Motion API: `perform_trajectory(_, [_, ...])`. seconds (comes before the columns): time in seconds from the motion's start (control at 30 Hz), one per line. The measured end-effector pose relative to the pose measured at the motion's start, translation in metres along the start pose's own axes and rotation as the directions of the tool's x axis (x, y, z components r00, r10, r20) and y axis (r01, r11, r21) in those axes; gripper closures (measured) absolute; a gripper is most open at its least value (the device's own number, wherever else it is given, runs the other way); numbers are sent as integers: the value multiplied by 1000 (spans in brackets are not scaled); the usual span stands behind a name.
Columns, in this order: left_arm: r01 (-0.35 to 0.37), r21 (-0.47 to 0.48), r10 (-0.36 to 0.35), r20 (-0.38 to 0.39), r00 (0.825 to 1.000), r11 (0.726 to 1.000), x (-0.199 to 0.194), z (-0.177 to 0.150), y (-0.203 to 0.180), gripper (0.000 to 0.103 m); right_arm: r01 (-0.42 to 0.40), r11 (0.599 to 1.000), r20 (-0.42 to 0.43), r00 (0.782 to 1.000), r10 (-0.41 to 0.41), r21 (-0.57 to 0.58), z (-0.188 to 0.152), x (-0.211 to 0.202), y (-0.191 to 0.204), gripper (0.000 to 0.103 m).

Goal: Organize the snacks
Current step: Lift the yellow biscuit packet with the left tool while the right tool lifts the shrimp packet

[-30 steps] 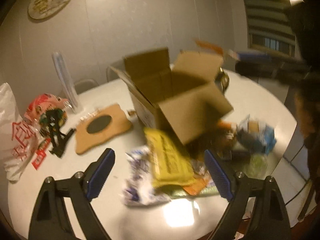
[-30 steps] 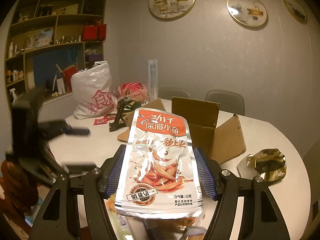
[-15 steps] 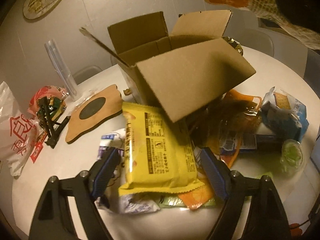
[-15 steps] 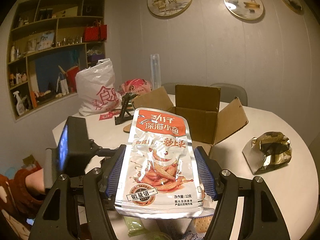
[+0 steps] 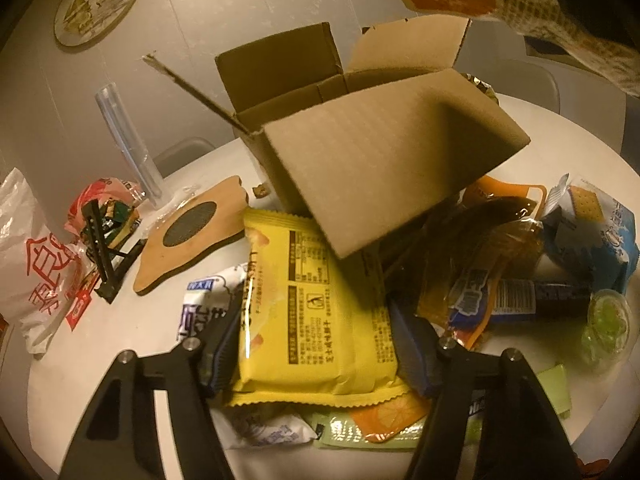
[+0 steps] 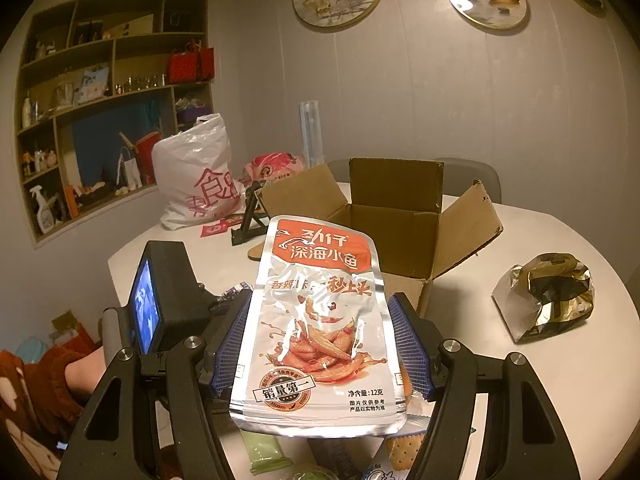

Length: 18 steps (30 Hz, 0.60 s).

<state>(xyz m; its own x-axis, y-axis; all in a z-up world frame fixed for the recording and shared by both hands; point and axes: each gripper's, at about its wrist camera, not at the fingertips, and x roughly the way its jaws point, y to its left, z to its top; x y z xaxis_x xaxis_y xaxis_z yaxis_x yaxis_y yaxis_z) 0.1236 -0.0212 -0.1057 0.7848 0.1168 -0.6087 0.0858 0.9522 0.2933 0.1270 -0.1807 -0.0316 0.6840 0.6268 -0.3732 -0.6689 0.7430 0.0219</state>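
Left tool closing on the yellow packet; right tool clamped on the silver fish pouch.

Left to right: the left tool's jaws have just been closing with the yellow packet between them, atop the snack pile on the surface; pad contact appears made, though shadow obscures it. Confirm grip before lifting, and clear the overhanging flap of the cardboard box. The right tool holds its pouch aloft before the open box: lower it in flat.
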Motion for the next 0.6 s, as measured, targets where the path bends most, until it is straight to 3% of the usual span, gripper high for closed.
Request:
perform_trajectory(0.27, [14, -19, -14, 16, 1000, 1000, -24, -6, 15, 39, -7, 1000, -11, 1000, 7, -14, -1, 0, 6, 38])
perform_trajectory(0.6, [-14, -71, 17, 47, 999, 997, -69, -27, 48, 39, 4, 999, -20, 1000, -5, -45, 6, 8, 20, 39])
